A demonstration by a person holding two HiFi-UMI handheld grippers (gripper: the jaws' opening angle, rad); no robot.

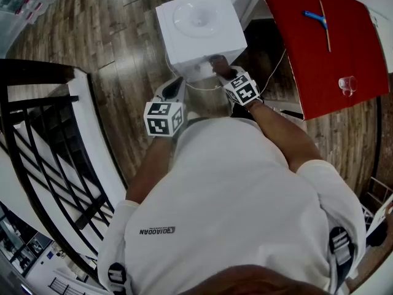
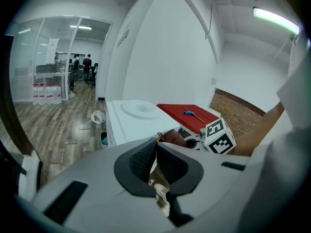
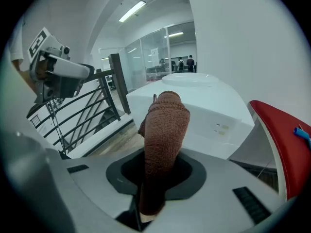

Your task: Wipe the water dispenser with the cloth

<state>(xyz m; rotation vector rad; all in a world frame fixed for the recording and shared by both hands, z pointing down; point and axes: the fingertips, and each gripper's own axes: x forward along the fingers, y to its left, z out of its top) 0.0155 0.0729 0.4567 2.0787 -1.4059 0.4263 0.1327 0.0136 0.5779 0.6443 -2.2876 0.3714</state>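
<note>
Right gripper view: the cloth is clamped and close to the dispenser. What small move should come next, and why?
Probably press the cloth forward onto the water dispenser at its top front edge and start a sideways stroke. The right gripper is shut on the cloth, whose folded end sits right by that edge, contact unconfirmed.

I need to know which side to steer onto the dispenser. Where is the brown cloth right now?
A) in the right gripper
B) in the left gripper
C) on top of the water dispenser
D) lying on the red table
A: the right gripper view shows the brown cloth clamped between the jaws of the right gripper, while the jaws of the left gripper meet on nothing.
</note>
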